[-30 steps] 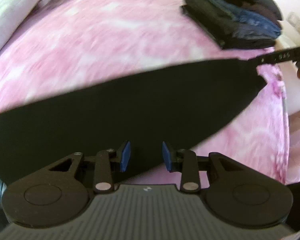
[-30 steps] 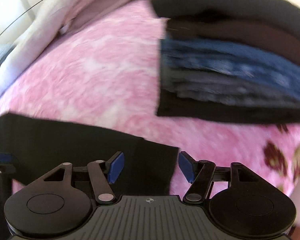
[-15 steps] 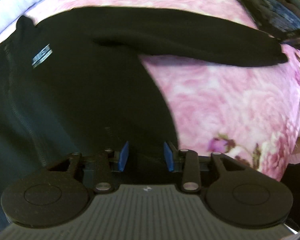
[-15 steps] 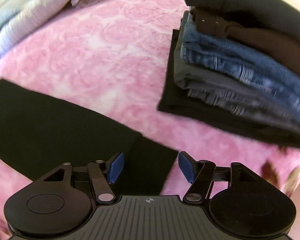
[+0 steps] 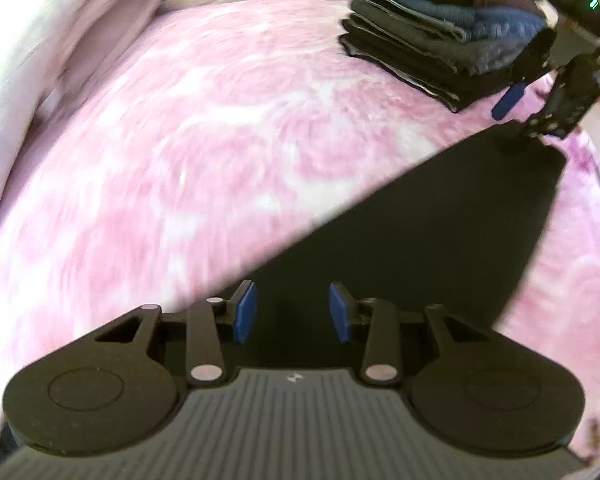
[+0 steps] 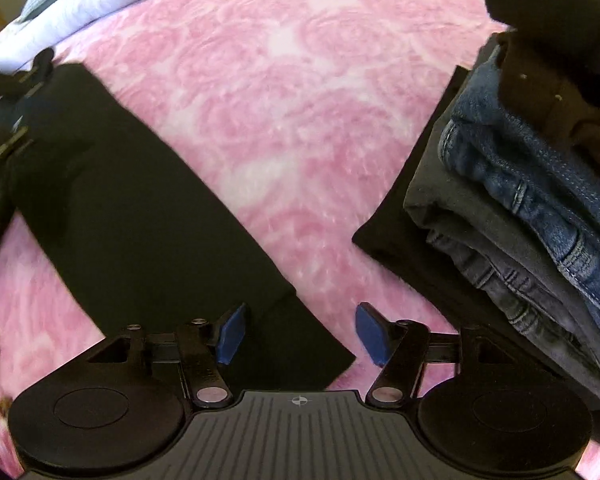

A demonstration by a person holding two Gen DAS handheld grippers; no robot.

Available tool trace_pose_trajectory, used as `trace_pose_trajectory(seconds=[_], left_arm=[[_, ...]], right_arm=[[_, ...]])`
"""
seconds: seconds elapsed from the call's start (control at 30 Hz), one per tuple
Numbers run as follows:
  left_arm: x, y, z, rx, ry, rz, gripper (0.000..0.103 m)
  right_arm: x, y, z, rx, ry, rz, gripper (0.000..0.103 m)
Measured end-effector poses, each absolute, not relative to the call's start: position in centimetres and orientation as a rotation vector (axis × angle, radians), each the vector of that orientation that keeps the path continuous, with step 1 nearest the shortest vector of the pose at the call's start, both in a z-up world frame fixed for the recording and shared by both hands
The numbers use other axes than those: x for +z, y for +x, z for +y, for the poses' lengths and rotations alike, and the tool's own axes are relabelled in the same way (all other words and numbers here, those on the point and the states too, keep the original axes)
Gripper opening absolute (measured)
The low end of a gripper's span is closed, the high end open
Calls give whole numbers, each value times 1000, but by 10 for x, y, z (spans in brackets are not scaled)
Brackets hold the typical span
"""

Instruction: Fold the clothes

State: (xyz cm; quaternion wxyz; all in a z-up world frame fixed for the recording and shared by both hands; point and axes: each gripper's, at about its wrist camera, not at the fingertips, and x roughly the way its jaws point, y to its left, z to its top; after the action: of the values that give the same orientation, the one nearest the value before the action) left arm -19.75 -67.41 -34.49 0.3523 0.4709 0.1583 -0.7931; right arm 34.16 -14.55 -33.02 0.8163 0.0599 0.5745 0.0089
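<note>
A black garment (image 5: 440, 220) lies stretched as a long flat strip across the pink rose-patterned blanket (image 5: 220, 140). My left gripper (image 5: 292, 312) is open, with one end of the strip between its blue pads, not clamped. My right gripper (image 6: 300, 332) is open over the other end of the black garment (image 6: 140, 220), whose corner lies between the fingers. The right gripper also shows in the left wrist view (image 5: 540, 92) at the strip's far end.
A stack of folded clothes (image 6: 540, 180), jeans and dark items, sits on the blanket to the right of my right gripper; it also shows in the left wrist view (image 5: 440, 40). White and lilac bedding (image 5: 40, 60) lies along the far left edge.
The left wrist view swung from the garment's body with its logo back along the stretched strip. The right gripper drew nearer the folded stack. Both grippers stayed open.
</note>
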Motion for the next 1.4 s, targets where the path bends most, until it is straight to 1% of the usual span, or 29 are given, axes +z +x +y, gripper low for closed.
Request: trace_pose_trajectory(seconds=[0.07, 0.1, 0.2, 0.23, 0.27, 0.3, 0.4, 0.43, 0.5, 0.53, 0.57, 0.63, 0.7, 0.73, 0.77, 0.83, 0.9, 0.97, 1.03, 1.17, 1.33, 1.4], left_arm=[[-361, -208, -700, -2089, 1319, 438, 37], [-369, -213, -712, -2106, 1369, 453, 36], [-384, -223, -736, -2155, 1487, 468, 32], [-384, -225, -737, -2170, 1510, 459, 22], [-384, -226, -737, -2180, 1529, 445, 5], [-382, -225, -737, -2175, 1534, 421, 2], [-366, -216, -747, -2141, 1433, 414, 1], [-362, -213, -753, -2126, 1393, 418, 2], [-362, -212, -766, -2089, 1358, 435, 8], [-364, -212, -772, -2070, 1350, 446, 17], [-365, -212, -776, -2053, 1339, 455, 21], [-360, -208, -780, -2030, 1287, 474, 21], [-341, -190, -776, -2008, 1193, 509, 26], [-330, -180, -772, -1992, 1149, 521, 31], [-319, -167, -764, -1966, 1115, 522, 32], [-295, -135, -739, -1895, 1056, 535, 32], [-276, -101, -703, -1796, 1010, 570, 33], [-263, -66, -655, -1669, 980, 611, 35], [-257, -41, -596, -1527, 972, 663, 35], [-256, 10, -462, -1262, 970, 802, 38], [-278, 32, -306, -1072, 978, 988, 38], [-287, 37, -257, -1047, 962, 1045, 40]], right_arm=[[-329, 343, -144, 56, 99, 1234, 33], [-330, 345, -140, 66, 72, 1241, 26], [-331, 348, -132, 93, 6, 1253, 11], [-331, 350, -131, 98, -13, 1254, 11], [-330, 351, -131, 98, -25, 1250, 10], [-326, 352, -133, 85, -34, 1239, 10], [-315, 360, -143, 42, -62, 1197, 10], [-311, 363, -148, 26, -68, 1179, 10], [-310, 371, -155, 5, -81, 1156, 11], [-311, 375, -157, 0, -91, 1152, 12], [-314, 378, -157, 2, -107, 1160, 20], [-315, 382, -154, 6, -141, 1166, 29], [-307, 378, -153, -6, -173, 1148, 41], [-301, 374, -154, -22, -187, 1130, 43], [-295, 369, -154, -33, -196, 1109, 46], [-280, 357, -149, -41, -207, 1057, 47], [-271, 347, -137, -10, -153, 1031, 47], [-264, 338, -121, 48, -74, 1023, 47], [-267, 331, -100, 146, 24, 1060, 47], [-282, 310, -37, 344, 129, 1152, 47], [-296, 266, 45, 481, 157, 1244, 47], [-305, 244, 69, 493, 182, 1285, 47]])
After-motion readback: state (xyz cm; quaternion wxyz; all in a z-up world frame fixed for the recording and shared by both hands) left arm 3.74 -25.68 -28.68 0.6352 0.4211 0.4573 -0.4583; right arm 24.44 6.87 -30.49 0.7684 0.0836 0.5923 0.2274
